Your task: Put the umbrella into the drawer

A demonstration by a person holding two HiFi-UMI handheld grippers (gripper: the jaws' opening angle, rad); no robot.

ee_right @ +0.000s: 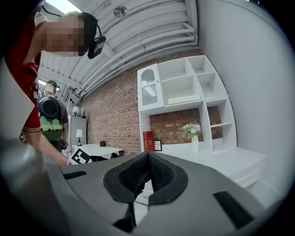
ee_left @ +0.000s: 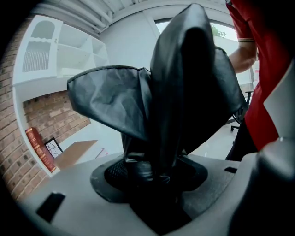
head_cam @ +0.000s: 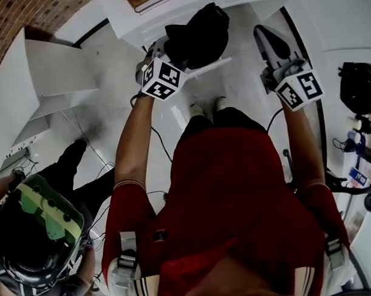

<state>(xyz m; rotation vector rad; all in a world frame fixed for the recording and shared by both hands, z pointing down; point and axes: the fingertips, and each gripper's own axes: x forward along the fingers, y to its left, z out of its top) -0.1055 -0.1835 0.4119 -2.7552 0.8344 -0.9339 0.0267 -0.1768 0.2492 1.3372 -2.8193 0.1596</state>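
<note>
only the head view shows both grippers at once, with the umbrella [head_cam: 197,35] up by a white cabinet [head_cam: 117,16]. the left gripper view shows the left gripper [ee_left: 152,177] with jaws wide, clamped on the umbrella's bunched black fabric. the right gripper view shows the right gripper [ee_right: 147,159] with jaws together, empty, facing white shelves [ee_right: 184,87].

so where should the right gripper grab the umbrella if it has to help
Probably the narrow bunched core of the umbrella, right above where the left gripper clamps it; the cloth higher up flares out in loose flaps that would likely slip. The right gripper, now shut and empty, would open and come in from the right in the head view.
</note>
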